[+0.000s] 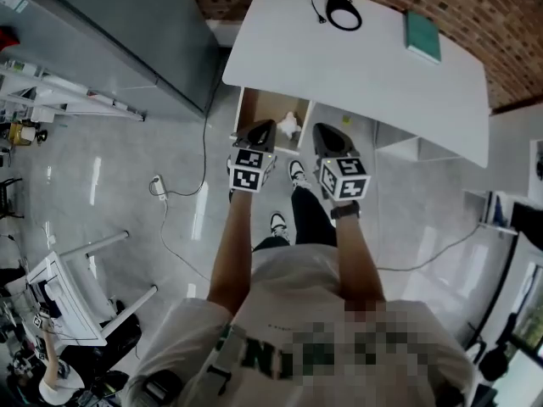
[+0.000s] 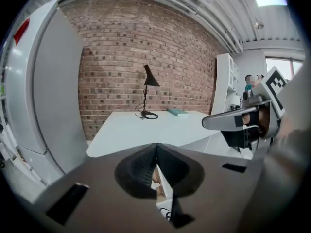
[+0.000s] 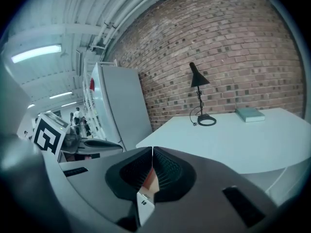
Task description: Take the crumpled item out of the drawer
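Observation:
Under the white table [image 1: 356,66], a wooden drawer [image 1: 254,108] is pulled out. The crumpled white item [image 1: 288,124] lies inside it, near the right wall. Both grippers hover over the drawer front. My left gripper [image 1: 261,127] is just left of the item and my right gripper [image 1: 327,131] just right of it. Neither touches it, and each has its jaws shut with nothing held. In the left gripper view a sliver of the crumpled item [image 2: 155,184] shows below the closed left gripper [image 2: 156,146]. The right gripper view has the right gripper [image 3: 152,149] pointing over the tabletop.
On the table stand a black desk lamp [image 1: 344,11] and a teal book [image 1: 422,36]. A grey fridge [image 1: 110,32] stands to the left, a white shelf unit [image 1: 407,151] right of the drawer. A cable with a power strip [image 1: 159,186] lies on the floor. The person's feet are just before the drawer.

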Motion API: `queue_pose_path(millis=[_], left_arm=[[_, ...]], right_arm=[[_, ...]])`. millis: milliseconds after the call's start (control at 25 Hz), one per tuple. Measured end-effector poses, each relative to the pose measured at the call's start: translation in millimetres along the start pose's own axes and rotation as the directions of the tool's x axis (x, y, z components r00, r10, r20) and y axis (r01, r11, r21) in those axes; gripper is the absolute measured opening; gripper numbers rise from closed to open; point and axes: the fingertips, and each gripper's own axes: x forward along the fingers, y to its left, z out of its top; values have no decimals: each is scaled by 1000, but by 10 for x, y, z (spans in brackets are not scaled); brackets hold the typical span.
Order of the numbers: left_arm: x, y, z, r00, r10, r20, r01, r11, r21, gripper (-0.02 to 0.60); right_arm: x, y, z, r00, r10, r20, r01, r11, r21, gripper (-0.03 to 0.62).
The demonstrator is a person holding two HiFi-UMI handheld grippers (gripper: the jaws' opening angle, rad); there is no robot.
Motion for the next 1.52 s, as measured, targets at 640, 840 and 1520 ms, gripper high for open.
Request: queue_pose_path(millis=[640, 840, 1520], left_arm=[[1968, 362, -1596, 891, -263, -370, 313, 946, 82, 3], [2408, 400, -2158, 814, -327, -480, 420, 902, 99, 38], [3231, 263, -3161, 660, -353, -663, 644, 721, 256, 222]], right_arm=[[1485, -583, -916, 991, 29, -134, -16, 995, 96, 5], [1678, -755, -1265, 987, -5, -163, 25, 992, 122, 5], [1863, -1082, -1652, 984, -28, -173, 56, 986, 157, 5]])
